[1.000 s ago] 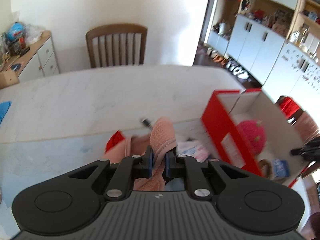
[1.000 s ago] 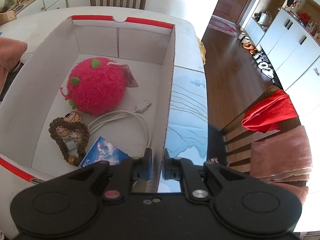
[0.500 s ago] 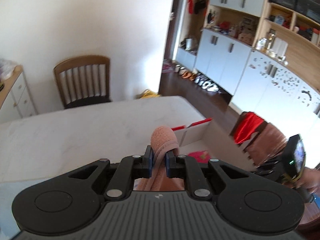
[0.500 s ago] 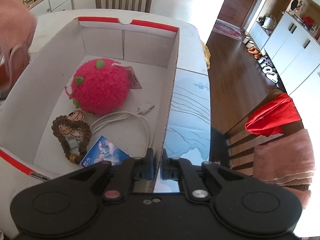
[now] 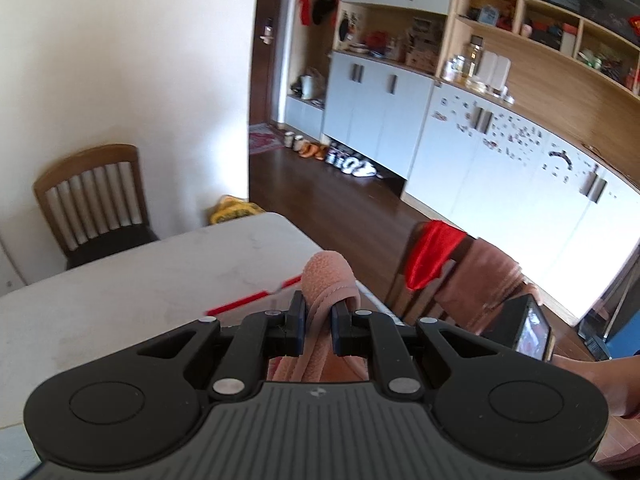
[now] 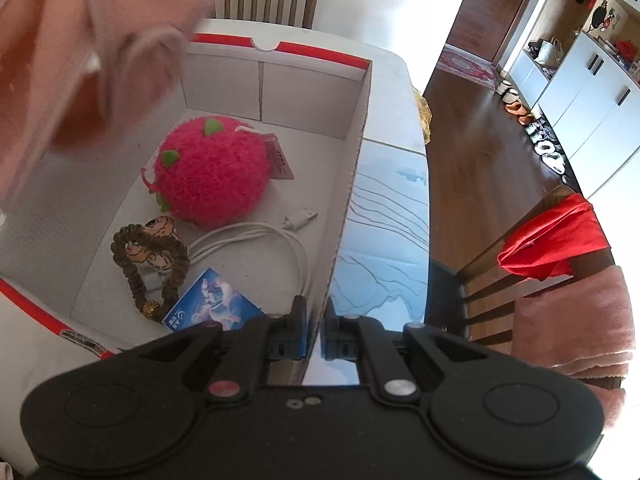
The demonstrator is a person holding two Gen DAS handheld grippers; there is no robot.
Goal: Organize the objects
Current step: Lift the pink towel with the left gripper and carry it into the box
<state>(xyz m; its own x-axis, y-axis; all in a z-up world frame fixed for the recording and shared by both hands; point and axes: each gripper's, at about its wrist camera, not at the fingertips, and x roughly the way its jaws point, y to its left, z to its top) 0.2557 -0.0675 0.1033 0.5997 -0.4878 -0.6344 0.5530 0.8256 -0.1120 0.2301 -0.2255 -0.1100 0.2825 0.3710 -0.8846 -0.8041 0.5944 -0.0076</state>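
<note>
The left gripper (image 5: pixel 319 322) is clamped on a pink fleecy cloth (image 5: pixel 328 280), which hangs raised over the left side of the red-trimmed white cardboard box (image 6: pixel 352 128) on the white marble desk (image 5: pixel 132 280). The right gripper (image 6: pixel 316 332) pinches the box's right wall, steadying it. Inside lie a fuzzy red strawberry plush (image 6: pixel 212 172), a white cable (image 6: pixel 256 240) and a brown bead bracelet (image 6: pixel 148 264) (among other bits). This looks like the carry step; next the cloth needs lowering into free space, then releasing.
</note>
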